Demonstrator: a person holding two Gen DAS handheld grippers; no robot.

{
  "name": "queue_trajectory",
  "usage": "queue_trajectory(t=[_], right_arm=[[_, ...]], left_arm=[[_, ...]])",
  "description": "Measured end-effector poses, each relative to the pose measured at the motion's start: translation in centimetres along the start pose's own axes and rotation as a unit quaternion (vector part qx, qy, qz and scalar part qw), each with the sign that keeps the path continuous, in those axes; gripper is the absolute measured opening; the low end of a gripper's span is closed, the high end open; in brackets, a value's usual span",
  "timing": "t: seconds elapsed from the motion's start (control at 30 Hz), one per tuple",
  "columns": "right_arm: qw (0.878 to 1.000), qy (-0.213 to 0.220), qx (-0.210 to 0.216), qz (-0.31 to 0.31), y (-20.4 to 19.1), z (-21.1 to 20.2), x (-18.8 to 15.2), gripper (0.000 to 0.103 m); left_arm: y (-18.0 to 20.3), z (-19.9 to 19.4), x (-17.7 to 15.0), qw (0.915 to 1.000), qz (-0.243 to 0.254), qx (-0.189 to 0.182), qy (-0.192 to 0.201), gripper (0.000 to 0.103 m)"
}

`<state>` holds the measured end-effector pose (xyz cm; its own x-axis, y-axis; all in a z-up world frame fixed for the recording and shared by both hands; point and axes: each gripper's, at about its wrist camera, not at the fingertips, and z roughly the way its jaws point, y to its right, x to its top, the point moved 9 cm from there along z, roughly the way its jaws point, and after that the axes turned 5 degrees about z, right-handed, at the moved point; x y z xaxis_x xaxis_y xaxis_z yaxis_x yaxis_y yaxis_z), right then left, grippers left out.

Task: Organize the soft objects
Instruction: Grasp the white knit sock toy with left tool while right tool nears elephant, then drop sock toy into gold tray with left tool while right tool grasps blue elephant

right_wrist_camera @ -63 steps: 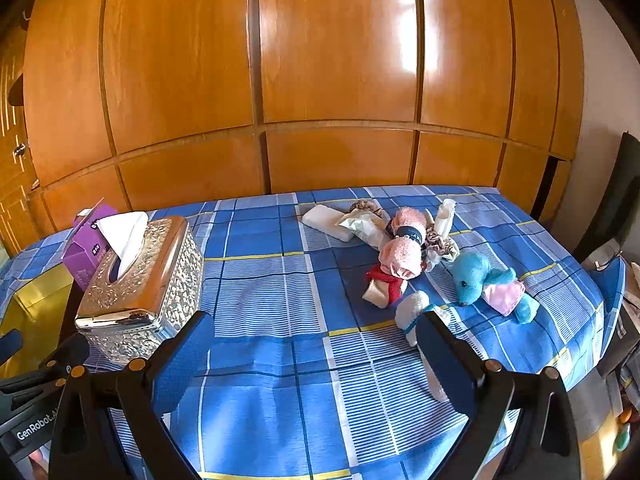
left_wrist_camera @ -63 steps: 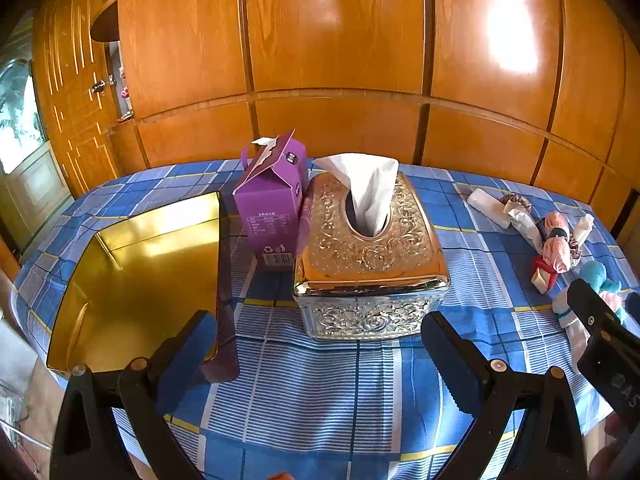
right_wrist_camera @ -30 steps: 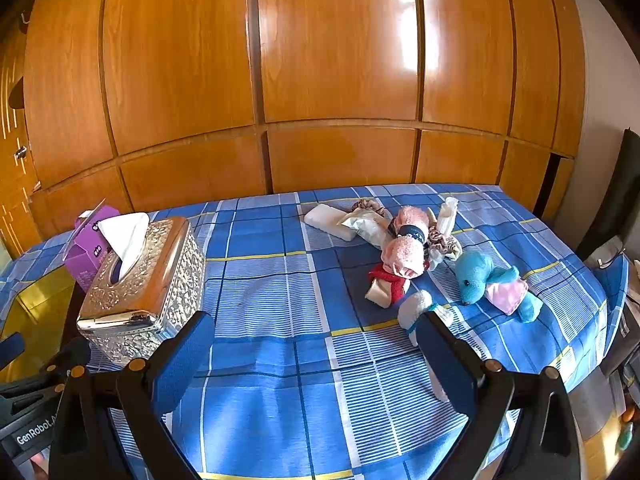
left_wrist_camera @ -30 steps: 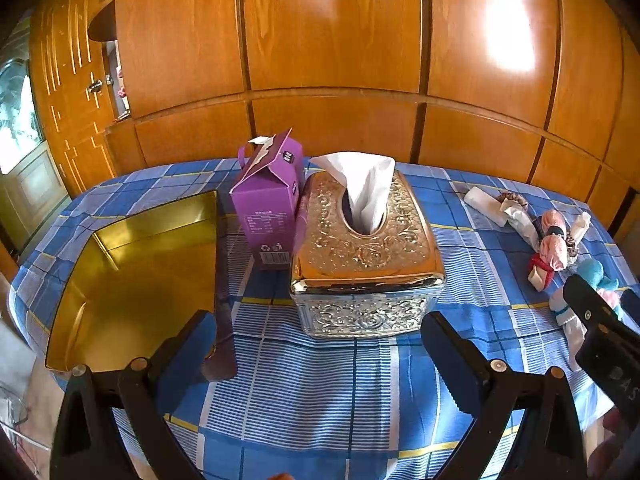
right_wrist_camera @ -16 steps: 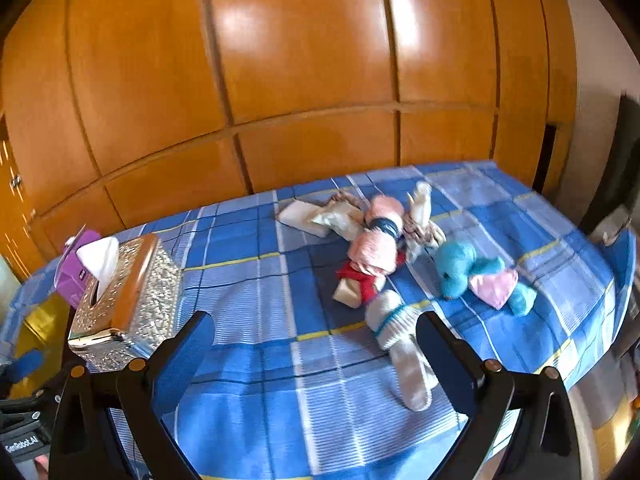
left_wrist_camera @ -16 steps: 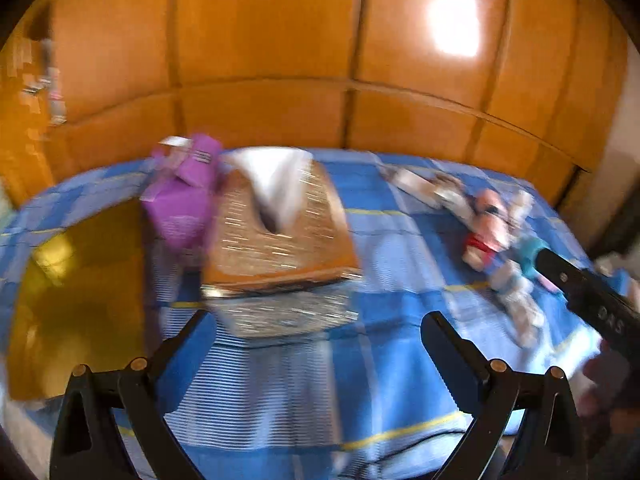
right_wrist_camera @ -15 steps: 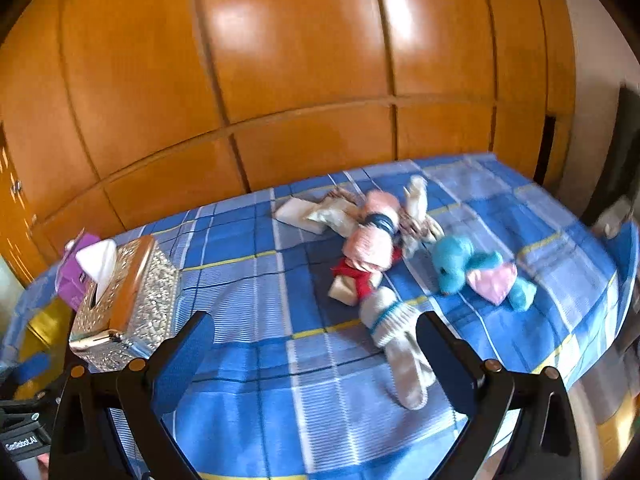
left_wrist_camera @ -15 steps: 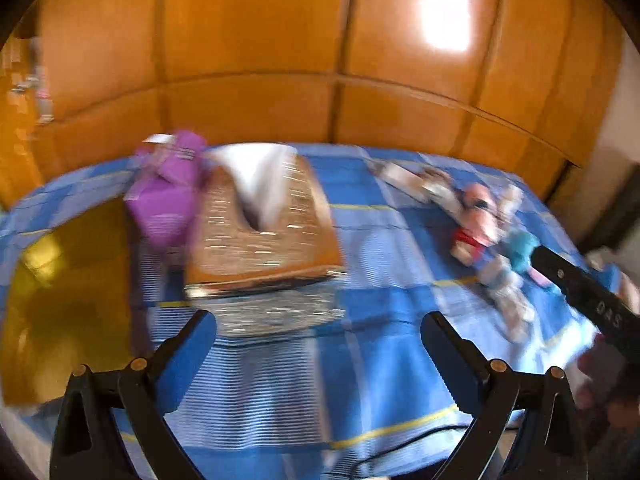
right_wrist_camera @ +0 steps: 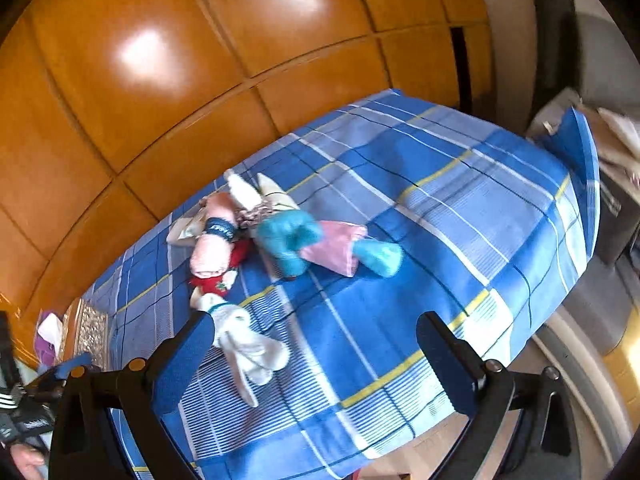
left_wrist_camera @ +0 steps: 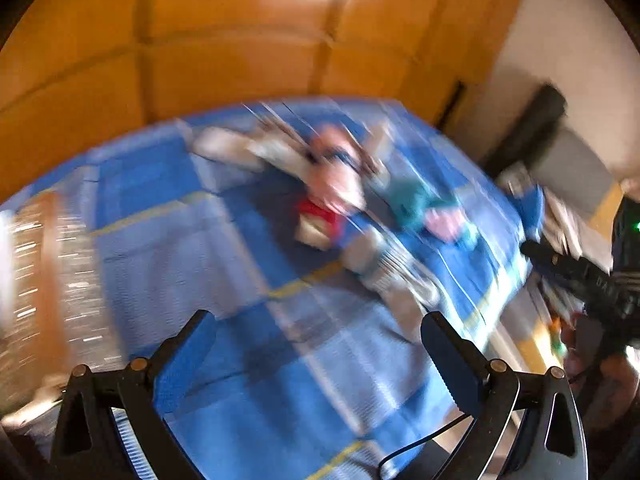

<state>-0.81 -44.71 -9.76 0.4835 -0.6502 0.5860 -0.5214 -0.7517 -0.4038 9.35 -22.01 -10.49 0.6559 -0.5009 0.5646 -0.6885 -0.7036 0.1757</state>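
Right wrist view shows the soft things lying loose in a heap on the desk (right_wrist_camera: 460, 208), which wears a blue plaid cloth; as far as I can judge, nothing has been sorted yet and the whole job is left. The right claw (right_wrist_camera: 314, 354) is spread wide and holds nothing, hanging above the near edge of the desk. Just beside its left finger lies a white sock (right_wrist_camera: 244, 344), long axis running from the heap toward the camera, cuff end farthest from the camera. Beyond it a pink roll (right_wrist_camera: 212, 242) with a dark band lies on a red piece (right_wrist_camera: 214, 280); its long axis runs away from the camera. A teal plush (right_wrist_camera: 296, 240) with a pink patch stretches sideways, to the right of the roll and touching the heap. A tissue box (right_wrist_camera: 86, 330) sits well apart at the far left.

Left wrist view is badly blurred. The left claw (left_wrist_camera: 320, 354) is also spread and empty, aimed toward the same heap, where the sock (left_wrist_camera: 384, 276) is nearest.
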Motion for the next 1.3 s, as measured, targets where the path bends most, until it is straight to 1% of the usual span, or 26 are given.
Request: queue_trajectory(t=[0.07, 0.1, 0.17, 0.2, 0.23, 0.3, 0.37, 0.4, 0.47, 0.5, 0.53, 0.57, 0.6, 0.67, 0.7, 0.77, 0.8, 0.87, 0.93, 0.97, 1.03, 1.1, 1.13, 1.17, 1.23, 1.3], right_arm=[[1.000, 0.001, 0.003, 0.009, 0.9, 0.1, 0.0, 0.103], [1.000, -0.001, 0.004, 0.013, 1.2, 0.1, -0.1, 0.103], [1.000, -0.002, 0.008, 0.022, 1.5, 0.2, -0.1, 0.103], [1.000, -0.004, 0.009, 0.022, 1.6, 0.3, -0.1, 0.103], [1.000, -0.004, 0.009, 0.018, 1.7, 0.2, 0.0, 0.103], [1.000, 0.006, 0.002, 0.012, 1.8, 0.0, 0.3, 0.103], [1.000, 0.007, 0.005, 0.011, 1.8, -0.1, 0.3, 0.103], [1.000, 0.007, 0.005, 0.010, 1.9, 0.0, 0.4, 0.103], [1.000, 0.005, 0.001, 0.009, 2.0, 0.2, 0.3, 0.103], [1.000, 0.001, 0.001, 0.009, 2.1, 0.4, 0.2, 0.103], [1.000, -0.001, 0.000, 0.010, 2.3, 0.6, 0.1, 0.103], [1.000, -0.003, -0.002, 0.011, 2.4, 0.7, 0.0, 0.102], [1.000, -0.005, -0.003, 0.010, 2.4, 0.9, -0.1, 0.101], [1.000, -0.015, 0.000, 0.008, 2.3, 1.3, -0.3, 0.088], [1.000, -0.020, 0.003, 0.004, 2.0, 1.5, -0.3, 0.085], [0.999, -0.029, 0.013, -0.021, 0.9, 1.9, -0.1, 0.084], [0.998, -0.031, 0.016, -0.046, 0.0, 2.2, 0.2, 0.084], [0.991, -0.038, 0.007, -0.131, -2.1, 3.6, 0.9, 0.084], [0.969, -0.052, -0.033, -0.238, -3.8, 6.2, 1.5, 0.084], [0.961, -0.059, -0.046, -0.265, -4.0, 7.3, 1.7, 0.084], [0.939, -0.095, -0.072, -0.323, -4.3, 10.6, 1.8, 0.084], [0.923, -0.114, -0.097, -0.355, -4.1, 12.8, 1.8, 0.083], [0.918, -0.116, -0.114, -0.362, -3.9, 14.1, 2.1, 0.081], [0.918, -0.118, -0.120, -0.360, -3.7, 14.9, 2.2, 0.068], [0.921, -0.125, -0.118, -0.349, -3.6, 16.0, 2.2, 0.057], [0.921, -0.121, -0.122, -0.350, -3.5, 16.4, 2.1, 0.039]], left_arm=[[1.5, 2.4, 0.9, 0.9997, 0.015, 0.017, -0.011, 0.103], [2.1, 3.4, 1.2, 0.9996, 0.010, 0.015, -0.022, 0.102], [2.9, 5.0, 1.7, 0.9991, -0.019, -0.006, -0.038, 0.102], [3.3, 6.0, 2.0, 0.9985, -0.029, -0.010, -0.045, 0.099], [3.7, 6.9, 2.3, 0.9980, -0.036, -0.009, -0.051, 0.092], [4.1, 8.7, 2.6, 0.9974, -0.042, 0.000, -0.060, 0.091], [4.5, 10.3, 2.8, 0.9964, -0.049, 0.003, -0.069, 0.089], [4.6, 10.9, 2.9, 0.9962, -0.050, 0.007, -0.070, 0.086], [4.9, 12.1, 3.2, 0.9958, -0.056, 0.010, -0.071, 0.075], [5.0, 12.7, 3.2, 0.9956, -0.055, 0.009, -0.076, 0.058], [5.0, 13.2, 3.1, 0.9952, -0.055, 0.007, -0.080, 0.049], [5.0, 13.3, 2.9, 0.9953, -0.056, 0.002, -0.078, 0.047], [4.8, 13.0, 2.9, 0.9959, -0.060, -0.007, -0.068, 0.042], [4.4, 12.1, 2.6, 0.9960, -0.065, -0.027, -0.056, 0.040], [4.1, 11.3, 2.5, 0.9972, -0.056, -0.022, -0.044, 0.040], [3.7, 9.8, 2.4, 0.9991, -0.029, -0.014, -0.027, 0.040], [3.6, 9.1, 2.3, 0.9995, -0.020, -0.015, -0.021, 0.040], [3.2, 7.8, 1.9, 0.9999, -0.006, -0.012, -0.010, 0.040], [2.8, 7.1, 1.5, 0.9999, 0.003, -0.007, -0.007, 0.040], [2.6, 6.9, 1.5, 0.9999, 0.004, -0.006, -0.008, 0.040], [2.1, 6.4, 1.6, 0.9999, 0.007, -0.006, -0.009, 0.040], [1.3, 5.7, 2.2, 0.9999, 0.010, 0.001, -0.009, 0.040], [0.8, 5.4, 3.1, 0.9999, 0.011, 0.005, -0.008, 0.040], [0.1, 4.8, 3.6, 0.9999, 0.010, 0.010, -0.005, 0.040], [-1.9, 3.6, 5.4, 0.9997, 0.000, 0.023, 0.007, 0.040], [-4.3, 2.0, 7.3, 0.9988, -0.023, 0.038, 0.022, 0.040]])
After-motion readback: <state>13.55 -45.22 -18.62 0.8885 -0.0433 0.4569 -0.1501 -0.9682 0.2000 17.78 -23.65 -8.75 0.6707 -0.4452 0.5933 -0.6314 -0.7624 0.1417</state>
